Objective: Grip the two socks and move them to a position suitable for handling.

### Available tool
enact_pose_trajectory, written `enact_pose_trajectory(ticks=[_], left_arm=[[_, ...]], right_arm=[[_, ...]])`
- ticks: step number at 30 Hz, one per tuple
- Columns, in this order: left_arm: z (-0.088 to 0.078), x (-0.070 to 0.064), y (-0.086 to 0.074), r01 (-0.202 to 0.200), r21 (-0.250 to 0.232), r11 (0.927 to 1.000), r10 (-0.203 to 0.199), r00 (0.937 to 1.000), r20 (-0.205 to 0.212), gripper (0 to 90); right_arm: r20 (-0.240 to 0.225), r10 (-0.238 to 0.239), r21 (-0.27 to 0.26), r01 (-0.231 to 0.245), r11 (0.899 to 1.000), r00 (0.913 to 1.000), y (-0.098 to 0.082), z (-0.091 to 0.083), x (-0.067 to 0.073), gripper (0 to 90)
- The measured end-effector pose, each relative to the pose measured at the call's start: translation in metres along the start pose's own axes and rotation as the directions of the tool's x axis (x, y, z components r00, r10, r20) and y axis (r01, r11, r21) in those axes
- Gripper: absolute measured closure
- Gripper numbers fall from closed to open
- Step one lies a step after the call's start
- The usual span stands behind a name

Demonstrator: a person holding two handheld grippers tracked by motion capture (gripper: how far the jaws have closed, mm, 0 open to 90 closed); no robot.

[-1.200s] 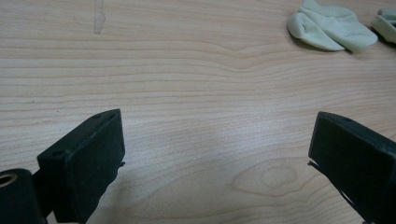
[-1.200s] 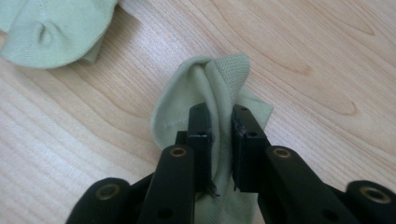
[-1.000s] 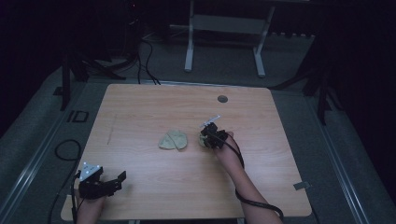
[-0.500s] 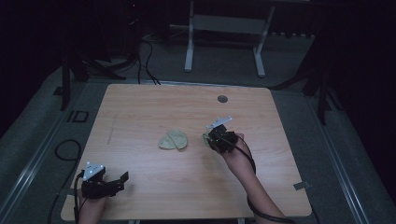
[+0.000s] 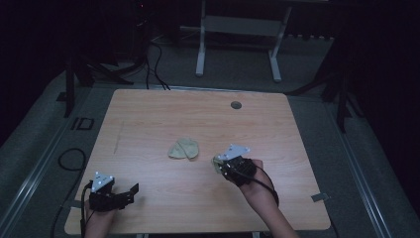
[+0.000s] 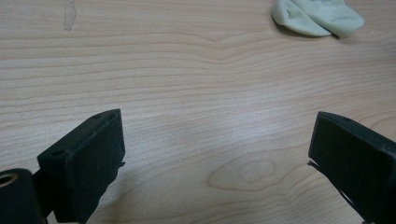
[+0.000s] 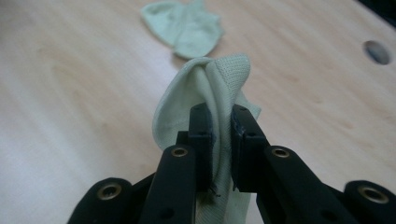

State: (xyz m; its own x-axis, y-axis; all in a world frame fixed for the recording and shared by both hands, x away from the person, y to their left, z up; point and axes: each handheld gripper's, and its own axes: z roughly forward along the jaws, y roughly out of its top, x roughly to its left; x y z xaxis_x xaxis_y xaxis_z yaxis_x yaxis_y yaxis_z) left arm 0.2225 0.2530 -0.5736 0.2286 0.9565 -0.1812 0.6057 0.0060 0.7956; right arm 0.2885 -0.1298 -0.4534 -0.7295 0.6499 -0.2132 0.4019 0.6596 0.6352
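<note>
While the person's left hand rests near the front left corner of the pale wooden counter (image 5: 148,119), the right tongs (image 7: 221,122) are pinched tight on a small pale-green knitted sock (image 7: 205,93), gripping a doubled fold of fabric close to its open cuff. In the high view, that sock (image 5: 217,163) hangs just off the tip of the right tongs (image 5: 221,166), right of the counter's middle and a little toward the person. A second pale-green sock (image 5: 184,148) lies crumpled flat on the counter near its centre, just beside and to the left of the held one but apart from it; it also appears in the left gripper view (image 6: 317,17), well ahead of the left tongs (image 6: 219,149), whose jaws stand wide apart over bare wood with nothing between them.

I judge the held sock to be very light, limp and stretchy: it droops and folds around the jaws rather than keeping any shape, so it should not slip easily yet will swing and sag when carried. The ribbed cuff edge looks the best place to grip, since it is thicker and gives the pads a double layer to bite. For the lying sock, its raised folded rim nearest the left tongs seems the easiest purchase; a flat single layer would likely bunch or slide away.
</note>
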Motion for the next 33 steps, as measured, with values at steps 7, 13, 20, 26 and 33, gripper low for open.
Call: enact_pose_trajectory(ticks=[7, 13, 20, 26, 33], left_arm=[[0.001, -0.007, 0.000, -0.032, 0.004, 0.9995, 0.032, 0.9995, 0.007, 3.9], [0.003, -0.020, 0.000, -0.078, 0.023, 0.9967, 0.077, 0.9962, 0.040, 4.5], [0.006, -0.042, 0.001, -0.155, 0.043, 0.9870, 0.149, 0.9823, 0.113, 5.0], [0.008, -0.071, 0.001, -0.214, 0.061, 0.9750, 0.197, 0.9575, 0.211, 8.4], [0.009, -0.112, 0.004, -0.251, 0.053, 0.9665, 0.215, 0.9061, 0.364, 20.0]], right_arm=[[-0.068, 0.008, 0.052, -0.004, 0.999, 0.9977, -0.024, 0.023, 0.024, 80.3], [-0.108, 0.023, 0.125, -0.009, 0.992, 0.9939, -0.042, 0.050, 0.044, 78.9], [-0.098, 0.019, 0.154, -0.003, 0.988, 0.9950, -0.048, 0.062, 0.064, 71.3], [-0.193, 0.003, 0.129, 0.023, 0.991, 0.9811, -0.041, 0.053, 0.068, 57.0], [-0.164, -0.019, 0.062, 0.029, 0.998, 0.9862, -0.030, 0.034, 0.046, 60.6]])
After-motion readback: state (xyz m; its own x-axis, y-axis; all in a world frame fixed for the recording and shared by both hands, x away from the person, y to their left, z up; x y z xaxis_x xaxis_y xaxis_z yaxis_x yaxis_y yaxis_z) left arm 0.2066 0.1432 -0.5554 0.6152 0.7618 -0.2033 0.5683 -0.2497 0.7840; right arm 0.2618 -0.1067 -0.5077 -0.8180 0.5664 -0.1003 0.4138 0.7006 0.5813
